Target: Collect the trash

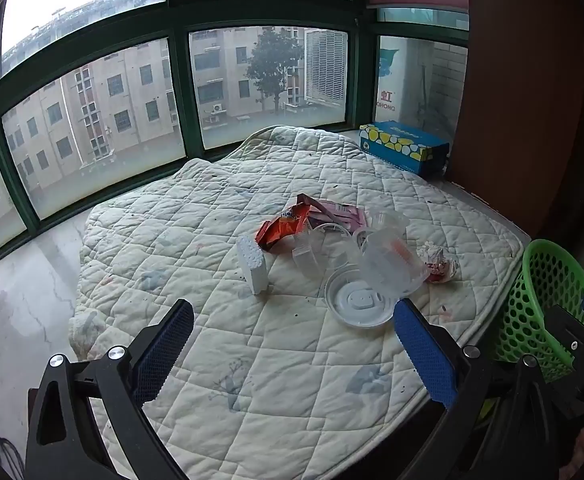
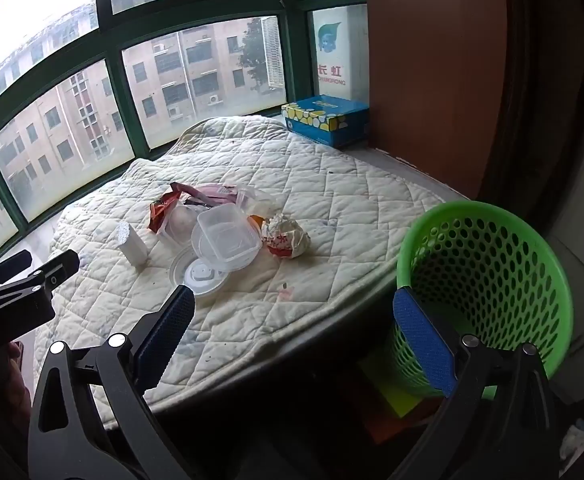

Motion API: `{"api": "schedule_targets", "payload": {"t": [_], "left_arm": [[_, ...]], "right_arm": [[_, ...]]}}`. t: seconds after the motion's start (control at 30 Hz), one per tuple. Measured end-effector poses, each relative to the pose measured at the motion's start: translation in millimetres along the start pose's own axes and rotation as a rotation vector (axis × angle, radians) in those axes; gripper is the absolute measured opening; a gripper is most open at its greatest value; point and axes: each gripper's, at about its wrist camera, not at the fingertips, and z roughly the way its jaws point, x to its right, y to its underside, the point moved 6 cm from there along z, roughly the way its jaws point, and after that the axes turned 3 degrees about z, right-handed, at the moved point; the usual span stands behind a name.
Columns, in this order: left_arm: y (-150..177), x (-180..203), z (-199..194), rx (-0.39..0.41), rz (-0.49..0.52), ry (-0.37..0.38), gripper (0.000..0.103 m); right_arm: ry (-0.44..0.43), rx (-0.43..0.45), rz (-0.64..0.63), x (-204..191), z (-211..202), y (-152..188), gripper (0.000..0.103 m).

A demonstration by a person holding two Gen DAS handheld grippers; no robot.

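No trash is yet collected; the left gripper (image 1: 294, 354) and right gripper (image 2: 294, 336) are held spread wide and empty. The trash pile (image 2: 227, 228) lies on the quilted pad (image 2: 332, 184), left of the green basket (image 2: 488, 280); a first grasp is judged next, likely the crumpled wrapper (image 2: 285, 236) nearest the basket.

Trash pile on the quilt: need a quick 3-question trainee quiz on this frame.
1. True or false: the green basket already holds trash.
2. What does the clear tub rest on? A) white lid B) tissue box C) foam block
3. Are the left tool and right tool open or shut?

Key: 1 false, none is seen in it. 2 A, the white lid. 3 both open, holding nothing.
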Motion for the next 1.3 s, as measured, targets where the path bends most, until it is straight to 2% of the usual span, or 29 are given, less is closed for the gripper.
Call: {"api": "schedule_targets", "payload": {"t": [0.67,1.3], "left_arm": [[-4,6,-14,0.063,0.043,-0.029,0.097],[-5,5,-15,0.066,0.045,-0.033,0.097]], "right_arm": [[0.013,0.027,0.021,5,-6,-4,0.098],[0.017,0.033,0.028,6,-8,-5,0.098]]}}
